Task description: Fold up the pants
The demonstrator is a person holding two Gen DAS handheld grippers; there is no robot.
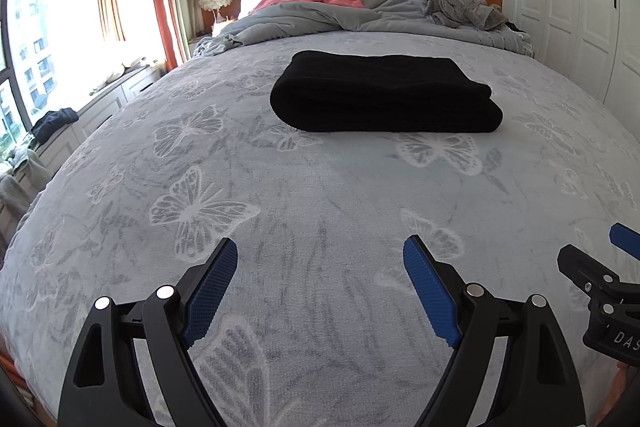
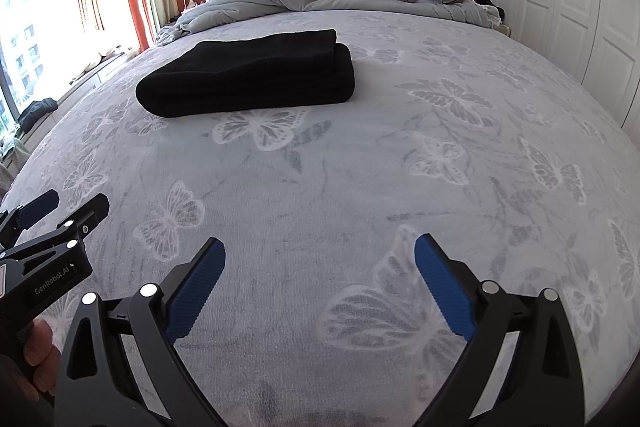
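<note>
Pants (image 1: 384, 91) lie folded into a thick black bundle on the bed (image 1: 320, 195), mid-bed, well short of the head end where the grey duvet (image 1: 320, 15) is bunched. Nothing is held.

Left gripper (image 1: 320, 251): fingers wide apart, empty, hovering over the bedspread near the foot edge. Right gripper (image 2: 320, 247): same, fingers spread, empty, near the foot edge, just beside the left one. Each shows at the other view's margin.

Key relation: the bundle sits ahead of both grippers, well apart from the fingertips, toward the head of the bed. In the left view it is ahead and a touch right of centre; in the right view it is clearly ahead-left. So the bundle looks closer to the left gripper's line, with the right needing to cross leftward to reach it.

Long axis runs across the bed, side to side, roughly square to both pairs of fingers. The rounded fold faces the window side; stacked layer edges show at the wardrobe side.

Judgement: fold looks finished or nearly so; any further move means reaching forward, left arm first.
</note>
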